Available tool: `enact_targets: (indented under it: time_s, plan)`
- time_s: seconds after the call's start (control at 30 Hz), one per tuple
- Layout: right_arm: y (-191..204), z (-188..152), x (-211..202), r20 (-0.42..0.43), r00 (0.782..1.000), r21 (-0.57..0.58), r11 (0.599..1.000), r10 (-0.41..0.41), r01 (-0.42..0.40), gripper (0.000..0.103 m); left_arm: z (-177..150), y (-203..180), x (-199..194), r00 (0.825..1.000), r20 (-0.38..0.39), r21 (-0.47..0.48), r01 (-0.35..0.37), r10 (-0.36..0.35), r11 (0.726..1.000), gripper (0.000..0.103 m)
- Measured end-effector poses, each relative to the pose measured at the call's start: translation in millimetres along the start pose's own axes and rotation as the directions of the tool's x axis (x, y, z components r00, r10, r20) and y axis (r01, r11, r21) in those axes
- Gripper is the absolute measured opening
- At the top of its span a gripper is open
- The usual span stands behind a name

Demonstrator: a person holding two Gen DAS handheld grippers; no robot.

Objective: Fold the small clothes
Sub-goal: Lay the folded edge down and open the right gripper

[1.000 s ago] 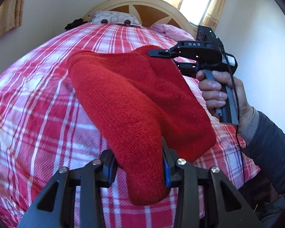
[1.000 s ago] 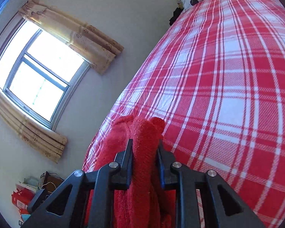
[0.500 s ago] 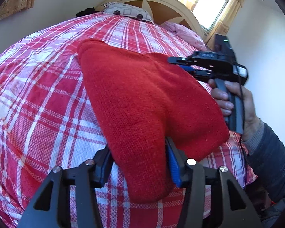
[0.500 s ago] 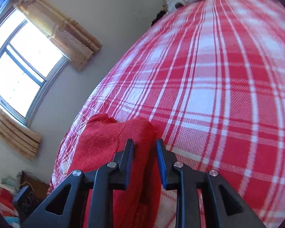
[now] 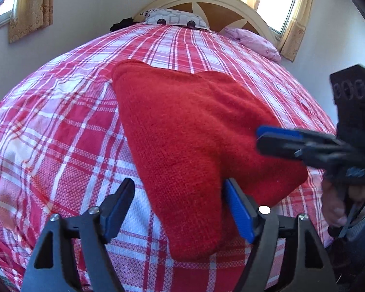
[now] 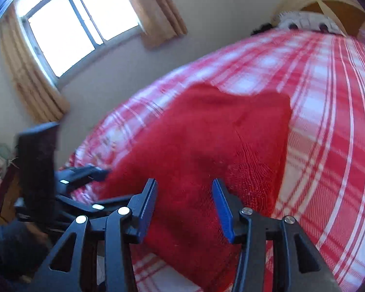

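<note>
Red knit garment (image 5: pixel 194 141) lies flat on the plaid bedspread (image 5: pixel 60 133), on the side of the bed away from the headboard (image 5: pixel 206 2), its near end draping toward the bed edge. Looks soft, light, limp wool-type knit: no stiffness, will sag and bunch if lifted by one spot, fuzzy enough not to slip from the pads. Best taken at two corners or along a folded edge, pinching both layers, one gripper each side. Left gripper (image 5: pixel 180 209) has just been opening, jaws now spread; the garment's near lobe sits between them, and whether the blue pad still brushes it can't be told, but it isn't clamped. Right gripper (image 6: pixel 185 204) has also just been opening, jaws apart with the knit between and below them, not pinched. Versus a second ago: both had the cloth clamped and partly raised; now it's released and settled on the bedspread, and the right gripper has pulled back from the far side toward the garment's near edge. Right-wrist view is motion-blurred.
</note>
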State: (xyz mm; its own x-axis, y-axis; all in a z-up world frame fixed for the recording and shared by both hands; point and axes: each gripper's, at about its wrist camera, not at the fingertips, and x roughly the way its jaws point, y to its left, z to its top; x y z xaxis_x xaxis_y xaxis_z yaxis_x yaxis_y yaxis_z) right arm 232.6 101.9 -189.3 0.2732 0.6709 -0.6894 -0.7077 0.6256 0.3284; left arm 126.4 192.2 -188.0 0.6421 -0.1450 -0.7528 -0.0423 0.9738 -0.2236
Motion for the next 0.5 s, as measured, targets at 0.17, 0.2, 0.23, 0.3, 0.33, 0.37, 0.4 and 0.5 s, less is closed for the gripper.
enact_targets:
  time_s: [0.17,0.2,0.23,0.3,0.33,0.37,0.4,0.5]
  plan:
    - [-14,0,-1,0.003,1.0,0.067,0.998,-0.005,0.005,0.046,0,4,-2,1.0,-0.013,-0.007,-0.007,0.007,1.0,0.089]
    - [-12,0,-2,0.001,1.0,0.055,0.998,-0.023,0.023,0.045,0,5,-2,1.0,-0.018,-0.011,-0.007,0.007,1.0,0.089]
    - [-10,0,-2,0.0,0.999,0.048,0.998,-0.034,0.034,0.045,-1,7,-2,1.0,-0.02,-0.013,-0.005,0.005,1.0,0.09]
    - [-6,-1,-1,0.0,0.998,0.027,0.997,-0.067,0.067,0.045,-2,7,-3,1.0,-0.021,-0.015,-0.012,0.012,1.0,0.092]
    - [-5,-1,-2,-0.001,0.997,0.016,0.996,-0.083,0.083,0.045,-3,6,-4,1.0,-0.019,-0.015,-0.015,0.015,1.0,0.094]
    - [-4,-2,-3,-0.001,0.995,0.004,0.995,-0.102,0.102,0.043,-4,6,-3,1.0,-0.021,-0.014,-0.022,0.022,1.0,0.095]
    - [-4,-2,-1,-0.003,0.994,0.005,0.994,-0.112,0.112,0.04,-4,6,-2,0.999,-0.024,-0.014,-0.026,0.025,1.0,0.095]
    - [-14,-1,-3,-0.001,0.995,0.037,0.994,-0.099,0.099,0.032,-5,6,-2,0.999,-0.029,-0.02,-0.024,0.023,1.0,0.095]
